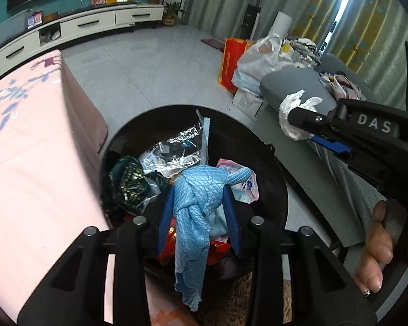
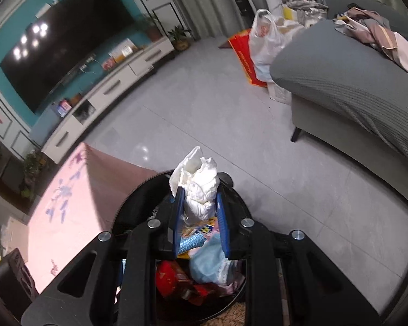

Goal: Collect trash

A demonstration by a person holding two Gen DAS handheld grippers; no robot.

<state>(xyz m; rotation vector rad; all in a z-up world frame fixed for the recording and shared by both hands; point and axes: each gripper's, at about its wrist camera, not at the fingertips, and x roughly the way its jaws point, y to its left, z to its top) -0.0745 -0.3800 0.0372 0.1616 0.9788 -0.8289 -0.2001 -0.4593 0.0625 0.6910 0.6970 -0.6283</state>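
Two grips: mine, both loaded
Left gripper [image 1: 200,203]: clamping blue cloth [image 1: 193,212] over bin [image 1: 274,179]
Right gripper [image 2: 199,212]: pinching white tissue [image 2: 197,182] above bin's rim

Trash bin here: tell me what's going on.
A person is collecting trash with a handheld gripper in each hand. The left gripper has its jaws shut on a blue quilted cloth above the open black trash bin, already holding wrappers. The right gripper grips a crumpled white tissue over the same bin. Neither piece has been let go yet.
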